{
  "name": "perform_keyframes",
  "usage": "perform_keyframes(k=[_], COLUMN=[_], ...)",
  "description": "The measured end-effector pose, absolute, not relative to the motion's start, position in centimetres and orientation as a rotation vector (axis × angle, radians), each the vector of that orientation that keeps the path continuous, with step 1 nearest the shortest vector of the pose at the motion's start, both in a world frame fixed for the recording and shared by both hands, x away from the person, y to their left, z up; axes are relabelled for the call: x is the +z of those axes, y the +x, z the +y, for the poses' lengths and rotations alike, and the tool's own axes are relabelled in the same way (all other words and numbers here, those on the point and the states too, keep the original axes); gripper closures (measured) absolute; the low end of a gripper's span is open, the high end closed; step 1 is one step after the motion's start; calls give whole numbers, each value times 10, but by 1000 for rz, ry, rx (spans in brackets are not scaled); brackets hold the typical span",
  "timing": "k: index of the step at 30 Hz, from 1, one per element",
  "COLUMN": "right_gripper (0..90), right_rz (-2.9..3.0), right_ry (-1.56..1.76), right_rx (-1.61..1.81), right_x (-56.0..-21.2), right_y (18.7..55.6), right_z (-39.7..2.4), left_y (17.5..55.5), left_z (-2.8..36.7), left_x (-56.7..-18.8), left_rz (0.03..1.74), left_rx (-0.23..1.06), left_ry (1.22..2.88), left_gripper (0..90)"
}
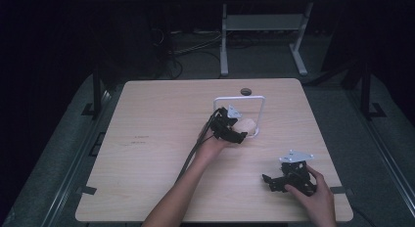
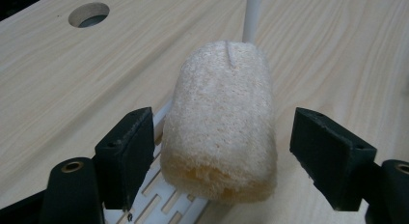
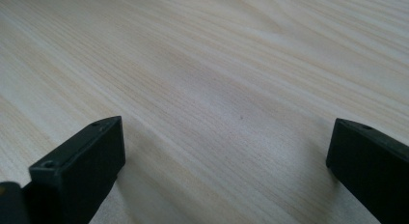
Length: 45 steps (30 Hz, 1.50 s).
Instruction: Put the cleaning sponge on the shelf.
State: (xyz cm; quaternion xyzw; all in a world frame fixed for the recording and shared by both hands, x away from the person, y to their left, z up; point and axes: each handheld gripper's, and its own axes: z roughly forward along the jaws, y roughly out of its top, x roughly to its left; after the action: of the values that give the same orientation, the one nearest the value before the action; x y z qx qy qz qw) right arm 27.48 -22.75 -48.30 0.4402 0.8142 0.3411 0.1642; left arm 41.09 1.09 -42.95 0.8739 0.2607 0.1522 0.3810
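Sponge point(image 2: 219, 122) on white rack point(image 2: 159, 204) w/ my left gripper point(image 2: 231, 159) jaws wide either side, not touching, lined up for a grab; right gripper point(image 3: 224, 171) open, empty, parked over bare table point(image 3: 217, 64)

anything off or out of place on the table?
Nothing stands out. The loofah sponge sits on the white rack's base, between the open left gripper. The right gripper is open over bare table.
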Motion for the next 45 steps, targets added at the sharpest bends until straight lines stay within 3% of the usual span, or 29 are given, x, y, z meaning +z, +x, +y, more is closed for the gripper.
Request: perform_keyframes(k=[7, 14, 25, 45], right_gripper=[0, 0, 0, 0], right_rz=[2322, 2320, 2320, 2321], right_ry=[1257, 1255, 1255, 1255], right_rx=[971, 969, 969, 971], right_x=[-483, -483, -483, -483], right_y=[275, 275, 275, 275], right_z=[-227, -228, -228, -228], left_y=[402, 395, 386, 393], left_z=[19, 31, 36, 11], left_x=[-420, -410, -403, -441], left_rz=[653, 628, 567, 605], left_rx=[403, 354, 205, 130], left_ry=[2220, 2220, 2231, 2302], left_gripper=[266, 403, 897, 898])
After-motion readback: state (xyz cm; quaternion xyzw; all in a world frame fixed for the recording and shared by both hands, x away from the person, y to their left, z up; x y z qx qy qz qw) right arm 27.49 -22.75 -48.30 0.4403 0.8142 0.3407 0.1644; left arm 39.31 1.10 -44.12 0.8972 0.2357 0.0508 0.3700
